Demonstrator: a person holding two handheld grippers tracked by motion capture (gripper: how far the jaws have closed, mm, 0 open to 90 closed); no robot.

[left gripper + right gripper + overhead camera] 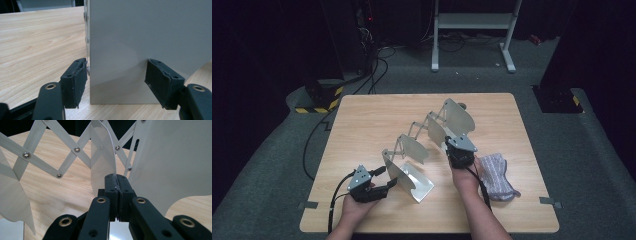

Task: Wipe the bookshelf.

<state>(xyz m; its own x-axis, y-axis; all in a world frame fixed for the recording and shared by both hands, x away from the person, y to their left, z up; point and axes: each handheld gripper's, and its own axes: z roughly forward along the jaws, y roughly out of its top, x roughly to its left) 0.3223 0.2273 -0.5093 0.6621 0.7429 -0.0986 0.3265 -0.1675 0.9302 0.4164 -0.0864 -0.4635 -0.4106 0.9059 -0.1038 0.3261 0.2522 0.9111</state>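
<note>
A metal accordion rack of several rounded plates joined by scissor links stretches diagonally across the wooden table. My left gripper is open at the rack's near end. In the left gripper view its jaws stand wide apart just in front of the flat grey end plate, the left pad beside the plate's riveted edge. My right gripper is shut on the thin edge of a middle plate, its pads pressed together around it.
A grey knitted cloth lies on the table just right of my right hand. Tape marks sit at the front corners. Cables and a white stand frame are on the floor beyond the table.
</note>
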